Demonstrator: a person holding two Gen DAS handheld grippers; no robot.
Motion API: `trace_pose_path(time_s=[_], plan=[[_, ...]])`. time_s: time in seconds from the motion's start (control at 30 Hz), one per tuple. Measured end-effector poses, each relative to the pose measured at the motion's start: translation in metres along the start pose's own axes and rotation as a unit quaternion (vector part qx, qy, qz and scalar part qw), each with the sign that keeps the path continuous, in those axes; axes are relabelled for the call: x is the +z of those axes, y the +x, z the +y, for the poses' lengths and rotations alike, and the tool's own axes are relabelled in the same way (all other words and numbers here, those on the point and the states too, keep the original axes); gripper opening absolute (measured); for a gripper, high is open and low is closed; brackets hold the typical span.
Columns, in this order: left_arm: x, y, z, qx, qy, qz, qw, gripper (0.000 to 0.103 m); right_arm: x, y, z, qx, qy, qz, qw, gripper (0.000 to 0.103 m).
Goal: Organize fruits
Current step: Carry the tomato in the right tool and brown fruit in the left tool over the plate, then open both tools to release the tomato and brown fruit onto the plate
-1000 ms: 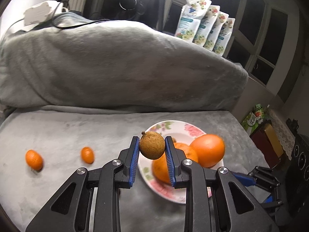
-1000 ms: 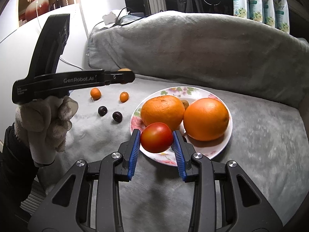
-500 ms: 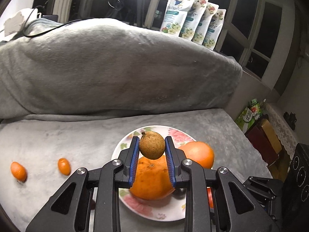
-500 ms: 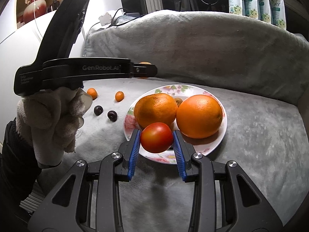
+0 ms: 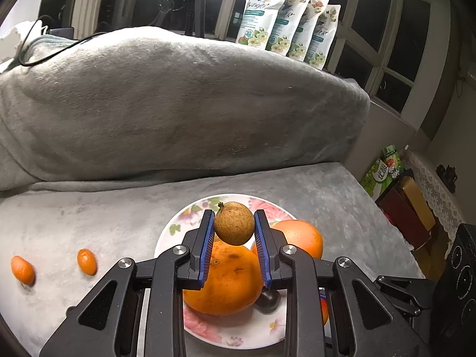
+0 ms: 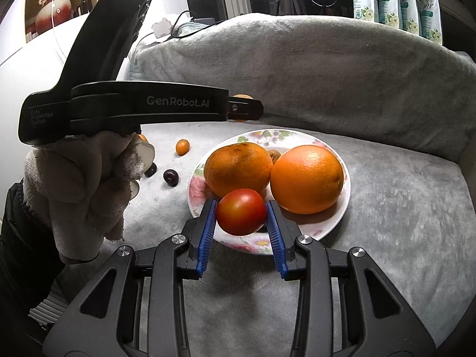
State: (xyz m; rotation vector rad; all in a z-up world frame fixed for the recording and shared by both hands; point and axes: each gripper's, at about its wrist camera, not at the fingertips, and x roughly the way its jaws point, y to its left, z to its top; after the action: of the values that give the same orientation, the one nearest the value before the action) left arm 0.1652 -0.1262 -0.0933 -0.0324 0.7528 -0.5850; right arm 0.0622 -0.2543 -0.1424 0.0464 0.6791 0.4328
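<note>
My left gripper is shut on a small brown round fruit and holds it above the floral plate. The plate carries two oranges and a dark cherry. My right gripper is shut on a red tomato over the plate's near rim. The right wrist view shows the oranges, a small brown fruit between them, and the left gripper held above the plate's far left side.
Two kumquats lie on the grey blanket left of the plate. One kumquat and a dark cherry also show in the right wrist view. A blanket-covered backrest rises behind. Boxes stand off the right edge.
My left gripper has carried the brown fruit rightward and over the plate. My right gripper has moved the tomato forward over the plate's near rim.
</note>
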Motion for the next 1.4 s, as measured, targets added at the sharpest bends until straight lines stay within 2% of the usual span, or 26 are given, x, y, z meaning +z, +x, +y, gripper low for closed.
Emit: trace_pose_path(time_s=[0.2,0.33,0.4,0.63,0.67,0.7,0.73,0.8,0.9,1.03,1.1,1.33,1.4], plan=[[0.0,0.0,0.0,-0.001,0.002,0.0,1.0,0.025,0.001,0.0,0.001,-0.001,-0.002,-0.001,1.0,0.036],[0.001,0.0,-0.002,0.0,0.006,-0.001,1.0,0.025,0.002,-0.002,0.001,-0.002,-0.004,-0.006,1.0,0.041],[0.002,0.0,-0.002,0.0,0.005,-0.002,1.0,0.03,0.003,-0.003,0.001,-0.003,-0.006,-0.008,1.0,0.041],[0.003,-0.002,-0.004,0.001,0.008,-0.006,0.9999,0.034,0.003,-0.007,0.0,-0.002,-0.006,-0.013,1.0,0.042],[0.003,-0.003,-0.005,0.001,0.01,-0.007,0.9999,0.038,0.002,-0.007,0.0,-0.002,-0.006,-0.014,1.0,0.043],[0.003,-0.004,-0.005,0.001,0.01,-0.008,0.9999,0.046,0.002,-0.008,0.0,-0.002,-0.006,-0.015,1.0,0.047],[0.003,-0.005,-0.005,0.001,0.01,-0.011,0.9999,0.049,0.002,-0.008,0.001,-0.003,-0.006,-0.016,1.0,0.051],[0.004,-0.007,-0.006,0.002,0.012,-0.015,0.9998,0.055,0.002,-0.01,0.001,-0.006,-0.009,-0.021,1.0,0.065],[0.004,-0.01,-0.007,0.002,0.012,-0.019,0.9997,0.069,0.002,-0.015,0.002,-0.005,-0.012,-0.027,1.0,0.071],[0.004,-0.012,-0.009,0.007,0.017,-0.022,0.9996,0.074,0.002,-0.018,0.005,-0.002,-0.019,-0.033,0.999,0.077],[0.004,-0.014,-0.009,0.014,0.015,-0.026,0.9994,0.079,0.002,-0.02,0.006,-0.004,-0.02,-0.036,0.999,0.089],[0.003,-0.02,-0.008,0.024,0.013,-0.031,0.9992,0.079,0.003,-0.023,0.009,-0.005,-0.028,-0.04,0.999,0.091],[0.003,-0.022,-0.007,0.026,0.012,-0.032,0.9991,0.079,0.003,-0.023,0.01,-0.006,-0.029,-0.041,0.999,0.096]])
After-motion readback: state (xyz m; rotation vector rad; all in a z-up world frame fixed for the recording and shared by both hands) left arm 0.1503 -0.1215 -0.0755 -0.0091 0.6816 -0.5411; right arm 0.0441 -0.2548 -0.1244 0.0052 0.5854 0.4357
